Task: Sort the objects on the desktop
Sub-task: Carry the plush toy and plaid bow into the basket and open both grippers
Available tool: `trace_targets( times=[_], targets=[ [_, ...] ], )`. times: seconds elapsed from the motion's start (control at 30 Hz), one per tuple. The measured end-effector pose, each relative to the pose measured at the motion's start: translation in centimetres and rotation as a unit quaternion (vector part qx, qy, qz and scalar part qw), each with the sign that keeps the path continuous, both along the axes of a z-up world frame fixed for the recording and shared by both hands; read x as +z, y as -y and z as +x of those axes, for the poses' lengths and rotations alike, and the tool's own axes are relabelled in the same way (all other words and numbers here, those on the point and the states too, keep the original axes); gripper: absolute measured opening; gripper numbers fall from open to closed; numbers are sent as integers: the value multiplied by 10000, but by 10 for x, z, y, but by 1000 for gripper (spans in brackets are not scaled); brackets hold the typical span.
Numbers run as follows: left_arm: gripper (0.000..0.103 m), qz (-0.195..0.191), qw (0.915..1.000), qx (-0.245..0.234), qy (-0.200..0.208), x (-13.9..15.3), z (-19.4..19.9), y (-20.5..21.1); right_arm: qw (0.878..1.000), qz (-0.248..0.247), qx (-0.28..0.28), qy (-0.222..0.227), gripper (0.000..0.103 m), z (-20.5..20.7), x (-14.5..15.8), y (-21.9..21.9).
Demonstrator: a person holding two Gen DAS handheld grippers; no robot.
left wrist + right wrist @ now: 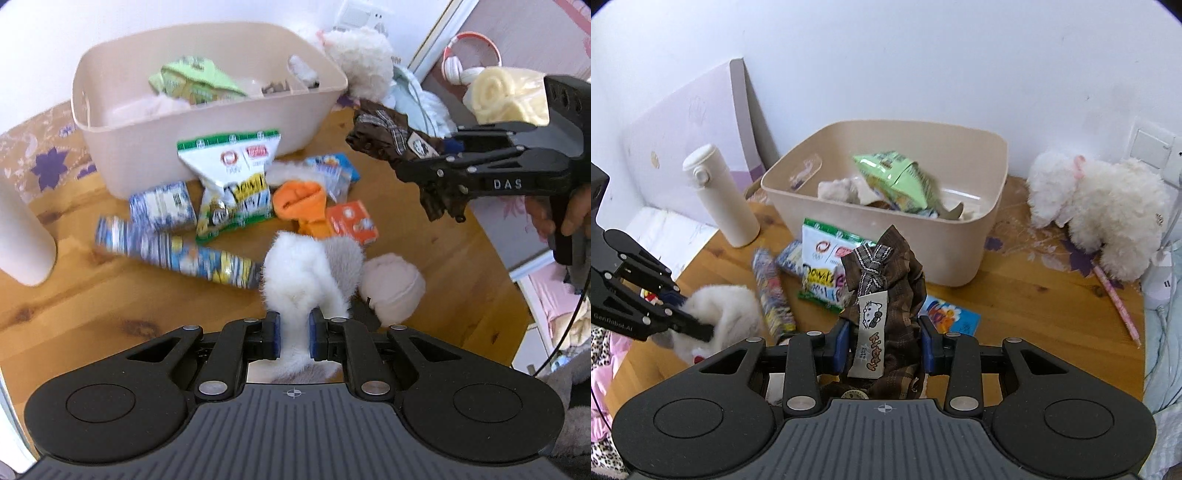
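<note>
The left hand-held gripper [293, 334] is pressed tight on a fluffy white and grey item [314, 273], which bulges out ahead of the blue pads [274, 334] and hangs above the wooden bench [92, 306]. The right hand-held gripper [884, 341] pinches a brown checked fabric piece [892, 291] with a ribbon bow and a cat-face label; its jaws stand partly apart with the cloth bunched between them. In the left wrist view this gripper [441, 147] is raised at the right, the brown cloth sticking out toward the beige bin [207, 147].

The bin stands at the back of the bench against the wall and holds a green snack bag [897, 179] and some pale crumpled things, which I cannot tell apart through the blur. In front of the bin lie a white and green snack packet [232, 184], a blue patterned tube [173, 254], a short blue roll [162, 205], an orange cloth [301, 201], a small orange box [352, 223] and a pale pink rolled bundle [393, 288]. A white flask [720, 199] stands left of the bin. A white plush toy [1100, 214] lies to its right, well apart from the pile.
</note>
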State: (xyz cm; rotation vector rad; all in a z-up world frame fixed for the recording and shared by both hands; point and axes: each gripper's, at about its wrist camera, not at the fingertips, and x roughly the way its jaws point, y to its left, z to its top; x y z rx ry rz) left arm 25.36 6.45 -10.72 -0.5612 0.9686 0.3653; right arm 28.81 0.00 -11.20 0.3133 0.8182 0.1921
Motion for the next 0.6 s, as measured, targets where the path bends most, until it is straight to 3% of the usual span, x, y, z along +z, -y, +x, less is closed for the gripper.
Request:
trace_targets(
  times=[0.6],
  targets=[
    [13,678,9957,468,425,48,31,-56,9977,-92,-386,557,35,36,40,29]
  ],
)
